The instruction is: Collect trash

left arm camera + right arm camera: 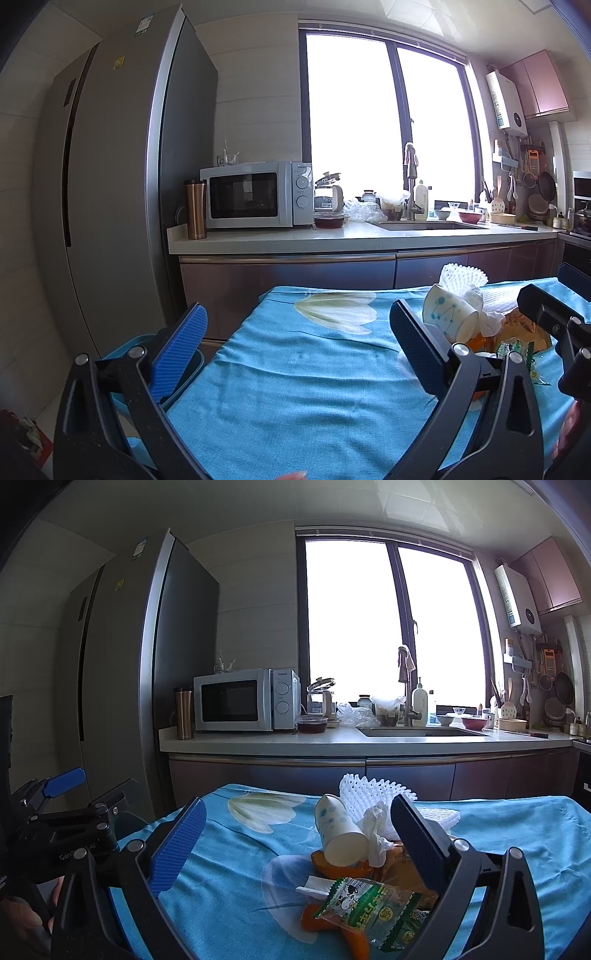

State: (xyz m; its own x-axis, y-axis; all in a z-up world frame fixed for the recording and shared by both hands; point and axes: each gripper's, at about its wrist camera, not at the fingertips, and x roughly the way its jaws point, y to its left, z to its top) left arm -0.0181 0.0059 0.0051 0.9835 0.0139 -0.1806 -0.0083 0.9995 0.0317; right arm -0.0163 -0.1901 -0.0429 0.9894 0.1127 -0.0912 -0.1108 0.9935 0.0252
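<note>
A heap of trash lies on the blue flowered tablecloth (229,897): a tipped paper cup (340,830), white foam netting (369,794), crumpled tissue (375,834), orange peel (340,867) and a green snack wrapper (369,908). My right gripper (299,834) is open, its fingers on either side of the heap and nothing held. My left gripper (299,332) hovers open over bare cloth, left of the heap. From there the cup (448,314) and netting (463,277) sit to its right, partly hidden behind its right finger.
A light-blue bin (125,350) shows beside the table's left edge, under my left finger. Beyond the table runs a kitchen counter (354,236) with a microwave (255,194) and a sink (428,225). A tall grey fridge (118,177) stands at left.
</note>
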